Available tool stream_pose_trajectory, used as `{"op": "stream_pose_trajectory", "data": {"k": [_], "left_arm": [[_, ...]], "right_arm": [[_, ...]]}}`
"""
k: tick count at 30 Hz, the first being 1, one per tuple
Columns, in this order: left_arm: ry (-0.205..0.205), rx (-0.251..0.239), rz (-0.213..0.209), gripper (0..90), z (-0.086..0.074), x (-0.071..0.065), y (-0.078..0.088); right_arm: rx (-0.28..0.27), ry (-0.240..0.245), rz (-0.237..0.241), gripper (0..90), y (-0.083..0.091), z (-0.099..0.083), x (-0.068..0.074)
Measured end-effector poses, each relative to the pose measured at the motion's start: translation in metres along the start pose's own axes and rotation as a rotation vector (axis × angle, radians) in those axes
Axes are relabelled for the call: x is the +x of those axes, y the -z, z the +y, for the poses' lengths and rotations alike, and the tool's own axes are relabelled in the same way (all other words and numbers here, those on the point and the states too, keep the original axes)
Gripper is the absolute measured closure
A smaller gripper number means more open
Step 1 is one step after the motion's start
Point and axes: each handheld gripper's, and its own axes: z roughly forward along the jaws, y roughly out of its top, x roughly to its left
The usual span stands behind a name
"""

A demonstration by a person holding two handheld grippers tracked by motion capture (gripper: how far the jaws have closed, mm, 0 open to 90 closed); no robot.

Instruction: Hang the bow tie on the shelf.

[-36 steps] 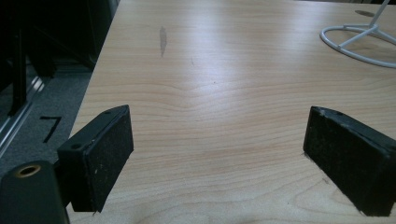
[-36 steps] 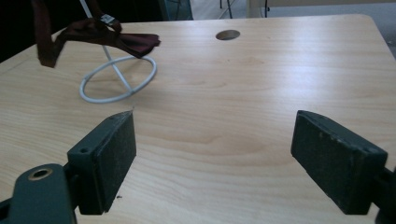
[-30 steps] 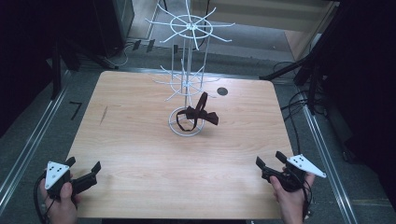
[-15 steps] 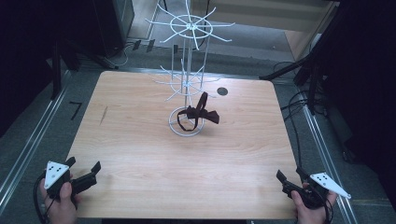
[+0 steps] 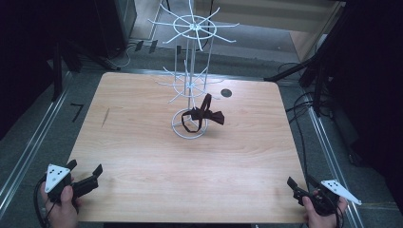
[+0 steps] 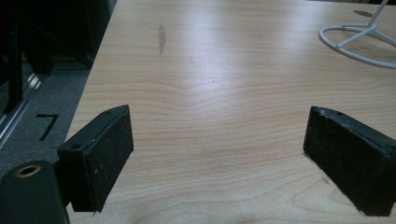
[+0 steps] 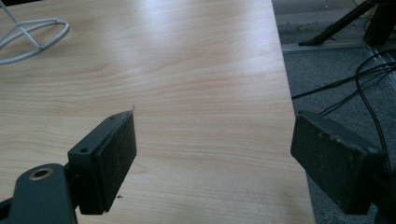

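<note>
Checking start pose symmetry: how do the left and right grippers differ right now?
The left gripper sits at the table's near left corner, fingers over the wood; the right gripper sits at the near right corner, straddling the table's side edge, one finger over the floor. The left plate lies flatter; the right plate tilts outward. Both are open, empty, and far from the wire stand.

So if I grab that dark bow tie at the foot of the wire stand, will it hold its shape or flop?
The bow tie will probably flop: its strap droops in a loose loop over the base ring of the wire stand. It looks like thin fabric, so likely light. Part of it lies on the ring, so lifting may snag and nudge the slender, possibly tippy stand.
</note>
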Motion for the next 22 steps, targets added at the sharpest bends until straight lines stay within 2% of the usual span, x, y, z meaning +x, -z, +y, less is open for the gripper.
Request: {"op": "stream_pose_trajectory", "data": {"k": [4, 8, 22], "left_arm": [[-0.001, 0.001, 0.001, 8.8, 0.0000, -0.0001, 0.0000], [-0.001, 0.000, 0.002, 8.9, 0.0000, -0.0002, 0.0001], [-0.002, 0.001, 0.005, 8.8, 0.0000, -0.0002, -0.0001]], "right_arm": [[0.007, -0.014, 0.000, 14.6, -0.0021, -0.0013, -0.0016], [0.010, -0.053, 0.008, 14.8, -0.0019, -0.0017, -0.0040], [0.041, -0.047, -0.010, 15.0, -0.0046, -0.0009, -0.0019]]}}
